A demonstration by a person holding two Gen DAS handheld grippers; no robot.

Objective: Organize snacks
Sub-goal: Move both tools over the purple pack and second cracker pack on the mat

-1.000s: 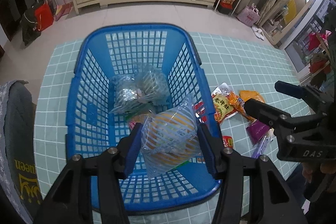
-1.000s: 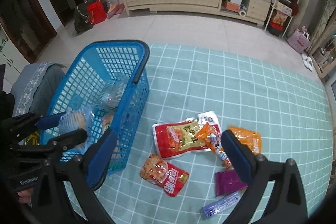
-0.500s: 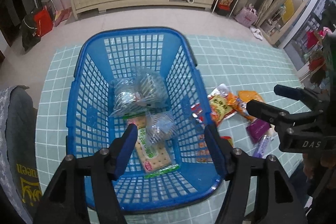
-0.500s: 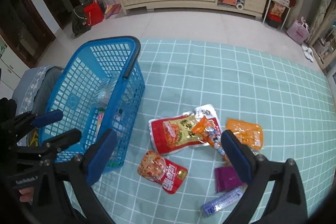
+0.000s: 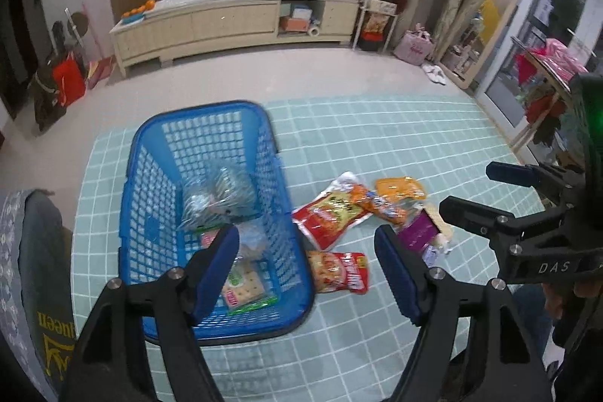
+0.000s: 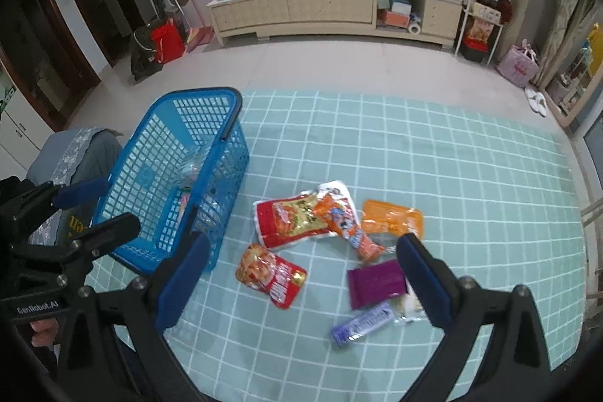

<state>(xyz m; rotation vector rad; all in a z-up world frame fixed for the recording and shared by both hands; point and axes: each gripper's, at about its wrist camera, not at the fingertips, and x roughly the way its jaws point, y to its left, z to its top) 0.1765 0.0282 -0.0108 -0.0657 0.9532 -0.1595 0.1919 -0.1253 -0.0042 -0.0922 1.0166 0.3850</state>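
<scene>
Looking at the snacks first: we see a clear wrapped pack (image 5: 216, 194) and a cracker pack (image 5: 243, 285) inside the blue basket (image 5: 150, 225), which sits on the teal checked bench (image 6: 433, 153). Rest lie loose on the bench just right of the basket: red-yellow bag (image 6: 292, 219), small red bag (image 6: 273, 274), orange pouch (image 6: 392, 221), purple pouch (image 6: 373, 283), purple bar (image 6: 361, 323). Our left hand-held gripper (image 5: 307, 270) hangs over the basket's near right corner, released, nothing betw. its fingers. Right hand-held gripper (image 6: 301, 283) also released, empty, above the loose bags.
</scene>
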